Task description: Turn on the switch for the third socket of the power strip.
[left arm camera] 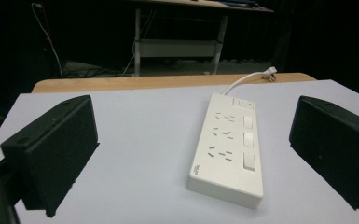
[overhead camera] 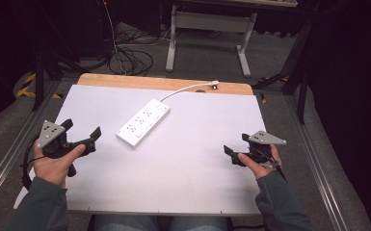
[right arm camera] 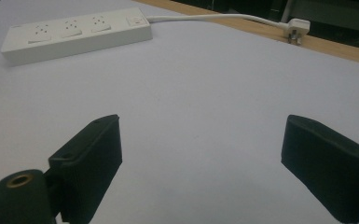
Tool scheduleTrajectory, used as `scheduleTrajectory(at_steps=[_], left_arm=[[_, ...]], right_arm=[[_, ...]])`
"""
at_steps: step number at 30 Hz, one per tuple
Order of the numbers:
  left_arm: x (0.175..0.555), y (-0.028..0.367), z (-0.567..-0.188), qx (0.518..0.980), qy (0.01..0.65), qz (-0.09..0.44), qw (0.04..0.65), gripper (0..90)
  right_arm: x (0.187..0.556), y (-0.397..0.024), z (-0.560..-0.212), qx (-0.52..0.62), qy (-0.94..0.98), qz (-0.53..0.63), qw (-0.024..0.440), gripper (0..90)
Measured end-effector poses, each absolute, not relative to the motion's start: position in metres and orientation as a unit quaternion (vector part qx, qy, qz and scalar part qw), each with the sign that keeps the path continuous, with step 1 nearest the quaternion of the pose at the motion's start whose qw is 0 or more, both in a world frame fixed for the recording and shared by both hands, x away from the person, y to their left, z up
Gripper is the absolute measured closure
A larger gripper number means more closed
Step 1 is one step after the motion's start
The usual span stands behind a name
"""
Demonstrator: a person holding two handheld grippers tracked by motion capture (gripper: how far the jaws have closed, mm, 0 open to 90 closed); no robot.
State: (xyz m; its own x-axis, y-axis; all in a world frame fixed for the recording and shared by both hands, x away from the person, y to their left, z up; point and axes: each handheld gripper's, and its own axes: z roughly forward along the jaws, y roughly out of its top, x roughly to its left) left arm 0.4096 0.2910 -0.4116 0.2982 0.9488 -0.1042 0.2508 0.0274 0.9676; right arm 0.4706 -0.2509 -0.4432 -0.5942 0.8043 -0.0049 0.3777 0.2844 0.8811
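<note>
A white power strip [overhead camera: 143, 121] was laid flat on the white table top [overhead camera: 183, 163], a bit left of the middle and nearer the far edge. It was turned on a slant. Three sets of plug holes and three switches were seen on its top in the left gripper view. A white cord [overhead camera: 185, 89] was run from its far end to a plug [overhead camera: 215, 84], which was laid on the bare wooden strip [overhead camera: 125, 80] at the back of the table.

The left gripper [overhead camera: 82, 132] was held low at the left side of the table, near the close end of the power strip but not touching it. Its jaws were spread wide apart, and nothing was held between them. In the left gripper view the power strip [left arm camera: 228, 147] was seen in the gap between the two black jaws.

The right gripper [overhead camera: 236, 147] was held at the right side, well apart from the power strip. Its jaws were spread wide apart too, with only bare table top [right arm camera: 205, 107] between them. In the right gripper view the power strip [right arm camera: 77, 32] and the plug [right arm camera: 297, 26] were seen far off.
</note>
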Motion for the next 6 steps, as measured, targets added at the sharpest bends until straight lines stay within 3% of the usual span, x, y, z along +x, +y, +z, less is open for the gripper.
scheduleTrajectory(at_steps=[6], left_arm=[[0.4084, 0.2931, -0.4124, 0.612, 0.49, 0.335, 0.523, 1.3]], right_arm=[[0.4711, -0.2504, -0.4434, 0.383, 0.768, 0.457, 0.234, 12.5]])
